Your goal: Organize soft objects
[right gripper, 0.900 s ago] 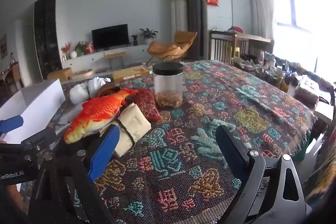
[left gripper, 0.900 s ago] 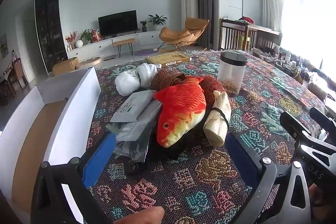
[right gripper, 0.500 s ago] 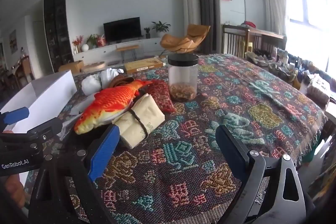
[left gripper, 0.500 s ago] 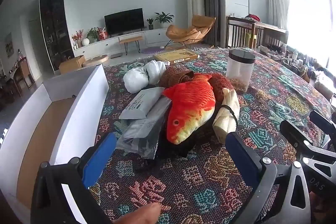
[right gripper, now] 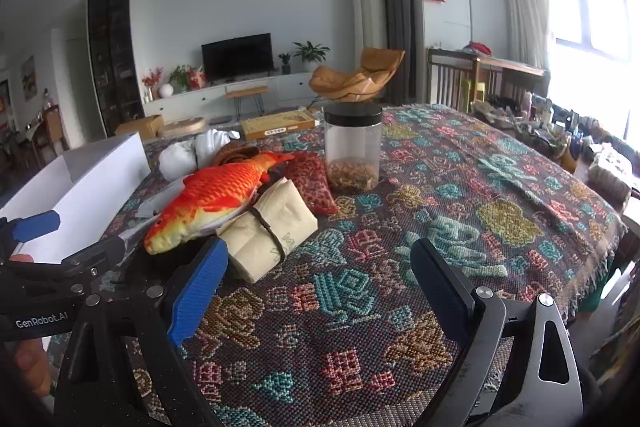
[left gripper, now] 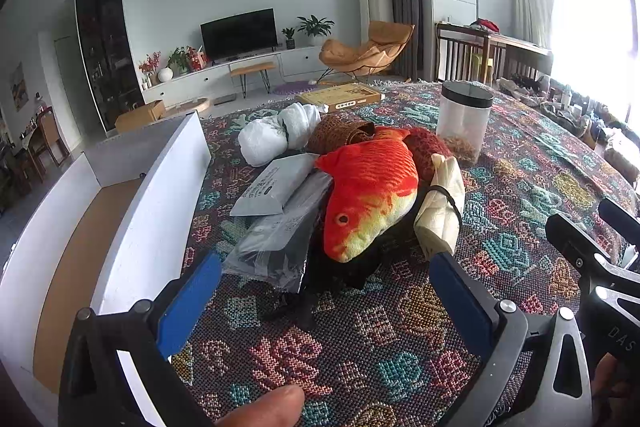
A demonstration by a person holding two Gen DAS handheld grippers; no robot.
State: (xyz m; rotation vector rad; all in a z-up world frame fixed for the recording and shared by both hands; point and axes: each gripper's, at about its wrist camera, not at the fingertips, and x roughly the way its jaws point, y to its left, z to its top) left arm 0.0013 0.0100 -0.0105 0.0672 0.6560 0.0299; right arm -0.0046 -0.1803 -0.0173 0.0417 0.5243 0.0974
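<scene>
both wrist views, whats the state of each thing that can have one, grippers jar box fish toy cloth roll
left gripper: open, empty
right gripper: open, empty
jar: upright, black lid on, partly filled
white box: open, nothing visible inside
fish toy: lying on the pile, ungripped
cream cloth roll: rolled, tied with a dark band

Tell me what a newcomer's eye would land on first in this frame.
The bright orange plush fish tops a pile of soft things on the patterned tablecloth. A white open box stands left of the pile, and a black-lidded clear jar stands behind it. Both grippers, left and right, are open and empty.
</scene>
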